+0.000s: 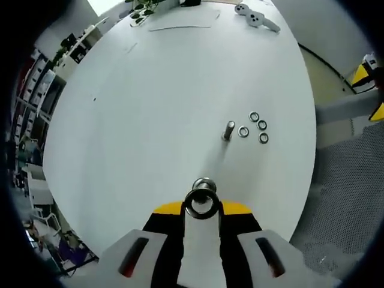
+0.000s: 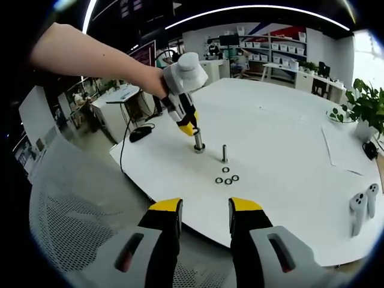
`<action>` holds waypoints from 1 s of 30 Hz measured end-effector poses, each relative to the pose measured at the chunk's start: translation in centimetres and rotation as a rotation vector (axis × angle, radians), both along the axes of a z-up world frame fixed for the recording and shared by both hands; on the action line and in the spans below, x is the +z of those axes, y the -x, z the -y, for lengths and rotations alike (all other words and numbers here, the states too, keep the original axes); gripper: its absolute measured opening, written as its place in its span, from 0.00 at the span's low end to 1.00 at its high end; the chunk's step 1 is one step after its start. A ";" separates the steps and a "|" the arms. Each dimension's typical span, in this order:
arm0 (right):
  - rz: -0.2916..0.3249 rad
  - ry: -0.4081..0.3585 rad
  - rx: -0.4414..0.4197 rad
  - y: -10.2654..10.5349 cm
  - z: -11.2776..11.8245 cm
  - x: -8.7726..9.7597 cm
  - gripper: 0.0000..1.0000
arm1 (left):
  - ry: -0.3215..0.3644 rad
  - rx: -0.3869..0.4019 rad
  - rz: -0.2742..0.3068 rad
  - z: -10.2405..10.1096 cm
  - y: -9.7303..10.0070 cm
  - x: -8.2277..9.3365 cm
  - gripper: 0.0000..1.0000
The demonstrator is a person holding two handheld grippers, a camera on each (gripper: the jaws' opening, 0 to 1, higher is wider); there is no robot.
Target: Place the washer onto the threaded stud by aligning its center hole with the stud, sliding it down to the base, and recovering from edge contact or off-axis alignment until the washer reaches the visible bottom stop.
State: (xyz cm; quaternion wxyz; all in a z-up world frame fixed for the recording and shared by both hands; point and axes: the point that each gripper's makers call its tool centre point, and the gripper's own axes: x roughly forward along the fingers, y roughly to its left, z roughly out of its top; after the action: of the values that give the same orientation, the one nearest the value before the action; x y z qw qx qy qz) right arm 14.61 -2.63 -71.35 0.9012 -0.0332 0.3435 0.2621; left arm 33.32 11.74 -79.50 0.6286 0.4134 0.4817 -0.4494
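Our left gripper pinches a stud-like metal piece upright on the tabletop. The standing threaded stud lies ahead, the loose washers just beside it. Our right gripper, jaws spread and empty, is farther off.

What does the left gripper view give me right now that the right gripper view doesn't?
Left gripper view: an end-on look down the held stud, clamped in the left hand-held gripper, with its ringed top facing the camera.

Right gripper view: a side look at that stud, whose foot appears to rest on the table, the person's hand carrying the gripper, and the right hand-held gripper, open and empty.

Both: the free stud standing upright, with four loose washers beside it.
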 end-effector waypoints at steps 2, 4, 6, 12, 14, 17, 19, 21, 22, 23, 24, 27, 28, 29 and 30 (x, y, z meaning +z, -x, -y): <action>-0.002 0.000 0.001 0.0 0.0 0.0 0.34 | 0.000 0.000 -0.002 0.1 0.0 -0.1 0.19; -0.002 0.000 -0.001 0.0 0.0 -0.1 0.34 | 0.004 0.000 -0.001 0.2 -0.2 -0.1 0.19; -0.001 -0.001 -0.004 -0.1 0.0 0.0 0.33 | 0.000 -0.002 -0.004 0.3 -0.3 -0.3 0.19; -0.004 0.001 -0.003 0.0 0.0 -0.1 0.33 | -0.005 -0.007 -0.013 0.4 -0.3 -0.7 0.19; -0.005 0.002 -0.004 0.0 0.1 -0.1 0.33 | -0.009 -0.011 -0.017 0.6 -0.2 -1.0 0.19; -0.007 0.004 -0.003 0.0 0.1 -0.2 0.33 | -0.021 -0.023 -0.017 0.6 -0.2 -1.5 0.19; -0.008 0.005 -0.003 0.0 0.1 -0.2 0.33 | -0.024 -0.022 -0.018 0.7 -0.3 -1.8 0.19; -0.009 0.006 -0.003 0.0 0.1 -0.2 0.33 | -0.029 -0.022 -0.017 0.6 -0.3 -2.0 0.19; -0.010 0.006 -0.004 0.0 0.1 -0.2 0.33 | -0.031 -0.021 -0.016 0.6 -0.3 -2.1 0.19; -0.010 0.005 -0.004 0.0 0.1 -0.2 0.33 | -0.035 -0.017 -0.021 0.7 -0.1 -2.1 0.19; -0.009 0.004 -0.006 0.0 0.1 -0.2 0.33 | -0.035 -0.017 -0.019 0.7 0.0 -2.1 0.19; -0.011 0.005 -0.008 0.0 0.2 -0.2 0.33 | -0.044 -0.024 -0.020 0.8 0.3 -2.5 0.19; -0.011 0.007 -0.008 0.0 0.2 -0.2 0.33 | -0.045 -0.025 -0.020 0.8 0.3 -2.6 0.19; -0.011 0.007 -0.009 0.0 0.2 -0.2 0.33 | -0.047 -0.024 -0.022 0.8 0.3 -2.7 0.19; -0.011 0.007 -0.009 0.0 0.2 -0.2 0.33 | -0.048 -0.024 -0.023 0.9 0.3 -2.8 0.19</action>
State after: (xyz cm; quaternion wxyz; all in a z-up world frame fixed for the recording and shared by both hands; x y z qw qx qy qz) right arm 14.63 -2.80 -71.57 0.9003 -0.0331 0.3496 0.2571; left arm 33.01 10.89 -82.28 0.6075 0.4291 0.4944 -0.4498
